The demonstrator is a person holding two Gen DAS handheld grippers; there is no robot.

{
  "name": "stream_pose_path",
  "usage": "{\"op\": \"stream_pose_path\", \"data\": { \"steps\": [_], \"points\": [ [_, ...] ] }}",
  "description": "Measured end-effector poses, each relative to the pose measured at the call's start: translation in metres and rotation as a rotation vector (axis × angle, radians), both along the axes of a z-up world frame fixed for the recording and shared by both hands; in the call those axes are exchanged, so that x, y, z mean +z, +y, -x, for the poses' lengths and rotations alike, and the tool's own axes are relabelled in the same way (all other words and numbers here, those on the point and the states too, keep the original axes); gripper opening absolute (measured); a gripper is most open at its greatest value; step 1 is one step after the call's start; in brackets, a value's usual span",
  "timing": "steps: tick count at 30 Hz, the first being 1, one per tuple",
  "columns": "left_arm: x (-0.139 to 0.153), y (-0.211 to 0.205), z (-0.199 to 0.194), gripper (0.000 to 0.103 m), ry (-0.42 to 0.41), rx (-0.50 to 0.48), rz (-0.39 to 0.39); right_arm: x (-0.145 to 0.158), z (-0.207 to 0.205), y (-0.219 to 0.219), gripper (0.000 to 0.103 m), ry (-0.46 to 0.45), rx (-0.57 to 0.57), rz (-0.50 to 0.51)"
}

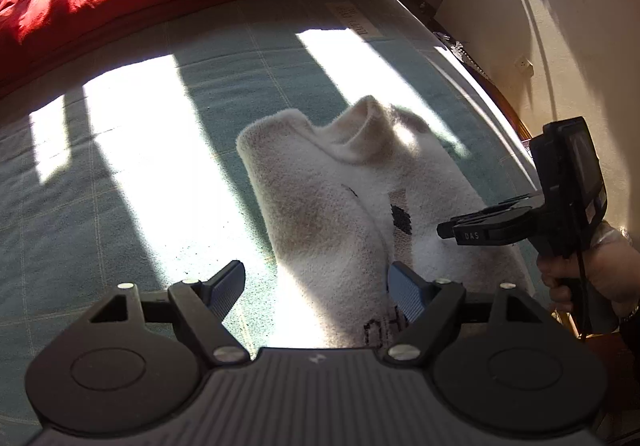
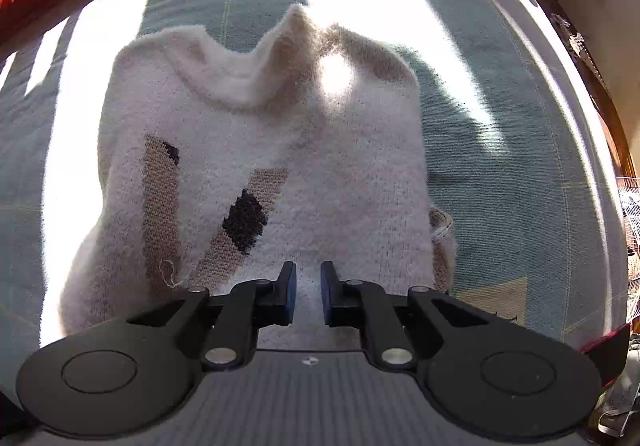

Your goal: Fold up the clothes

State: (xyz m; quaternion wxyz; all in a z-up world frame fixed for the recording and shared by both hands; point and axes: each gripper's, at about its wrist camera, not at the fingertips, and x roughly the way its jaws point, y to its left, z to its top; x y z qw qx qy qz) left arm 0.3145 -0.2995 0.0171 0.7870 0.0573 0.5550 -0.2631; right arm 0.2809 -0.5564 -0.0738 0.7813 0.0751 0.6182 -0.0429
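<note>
The left claw [image 1: 316, 288] gapes wide over the sweater [image 1: 340, 205]; the right claw [image 2: 308, 296], marked "DAS", is narrow and empty above it.

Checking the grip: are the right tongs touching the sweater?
Cannot tell. In the right wrist view the right tongs hang narrowly parted over the sweater; neither view shows contact or gap.

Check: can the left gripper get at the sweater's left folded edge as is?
Probably yes. The left gripper hangs open over the sweater, nothing lies between them, and the right gripper is off to the other side.
</note>
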Motion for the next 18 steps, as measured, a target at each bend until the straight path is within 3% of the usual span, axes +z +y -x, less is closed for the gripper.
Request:
{"op": "stream_pose_path", "data": {
  "steps": [3,11,18],
  "points": [
    [-0.02,0.007,-0.004,0.079,0.016,-0.003,0.025,0.009,0.004,0.015,0.047,-0.025,0.013,0.005],
    [-0.085,0.062,-0.012,0.067,0.135,-0.045,0.163,0.015,0.001,0.079,0.052,-0.089,0.023,0.048],
    [-0.121,0.095,-0.036,0.067,0.172,-0.068,0.26,0.016,0.003,0.094,0.053,-0.169,-0.134,0.092]
  ]
}}
